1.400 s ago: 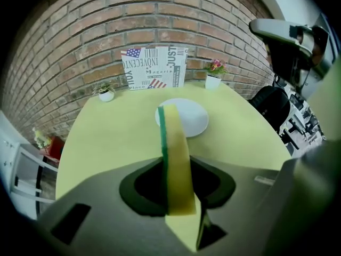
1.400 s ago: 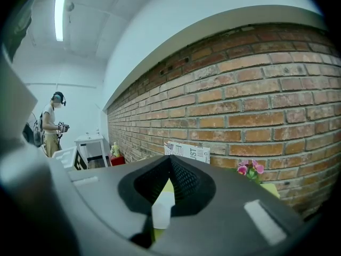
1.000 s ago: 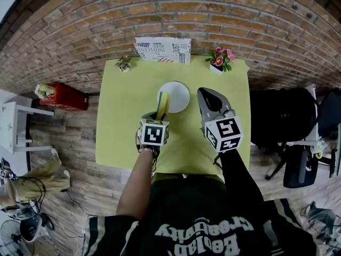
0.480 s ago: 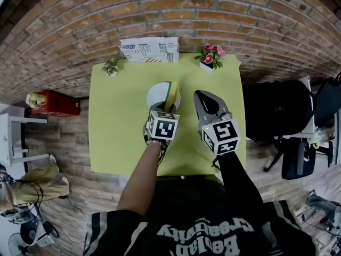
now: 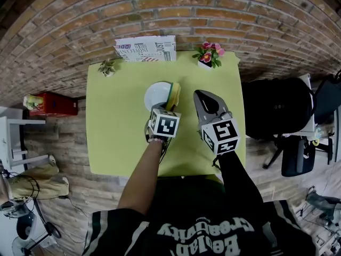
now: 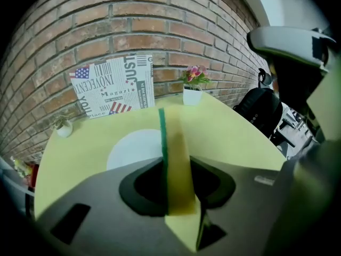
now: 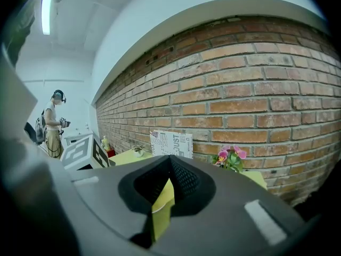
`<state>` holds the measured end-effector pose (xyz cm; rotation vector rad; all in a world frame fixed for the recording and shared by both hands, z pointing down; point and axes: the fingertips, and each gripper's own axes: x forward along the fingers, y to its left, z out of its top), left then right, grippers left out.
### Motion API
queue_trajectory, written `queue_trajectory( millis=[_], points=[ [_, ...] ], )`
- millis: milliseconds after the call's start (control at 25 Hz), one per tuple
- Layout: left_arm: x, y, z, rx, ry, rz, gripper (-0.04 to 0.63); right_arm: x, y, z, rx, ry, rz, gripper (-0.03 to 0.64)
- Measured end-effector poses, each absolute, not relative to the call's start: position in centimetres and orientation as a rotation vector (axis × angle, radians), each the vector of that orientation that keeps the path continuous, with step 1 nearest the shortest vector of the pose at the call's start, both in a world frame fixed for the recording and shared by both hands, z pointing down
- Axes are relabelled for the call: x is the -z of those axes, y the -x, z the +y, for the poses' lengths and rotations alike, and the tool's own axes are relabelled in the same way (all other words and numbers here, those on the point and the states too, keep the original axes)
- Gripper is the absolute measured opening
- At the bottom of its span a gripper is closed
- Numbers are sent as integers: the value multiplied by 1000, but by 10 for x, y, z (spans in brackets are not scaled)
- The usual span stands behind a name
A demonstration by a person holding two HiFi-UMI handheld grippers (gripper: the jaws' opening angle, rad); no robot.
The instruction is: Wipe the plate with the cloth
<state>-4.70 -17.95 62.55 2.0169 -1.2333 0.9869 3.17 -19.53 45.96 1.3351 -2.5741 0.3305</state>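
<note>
Since one second ago, the left claw (image 5: 168, 109) has carried the cloth (image 5: 173, 93) from the left part of the plate (image 5: 155, 96) to its right rim. The left claw's jaws are clamped on the yellow, green-faced cloth, which is held on edge. The white plate lies on the yellow desk (image 5: 114, 135). The right claw (image 5: 204, 96) hovers just right of the plate, jaws together with nothing between them. A flower pot (image 5: 209, 56) and a printed board (image 5: 146, 48) stand at the desk's far edge.
</note>
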Motion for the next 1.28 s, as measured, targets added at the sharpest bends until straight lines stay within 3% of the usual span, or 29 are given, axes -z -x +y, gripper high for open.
queue_trajectory(
  millis=[1000,1280],
  points=[
    [-627,159,-184,-991,-1797,-1448,129,-453,-2,-203,-320,-1261,-2621,11],
    [-628,163,-181,-974,-1783,-1450,129,-453,3,-200,-316,-1250,-2624,11]
  ],
)
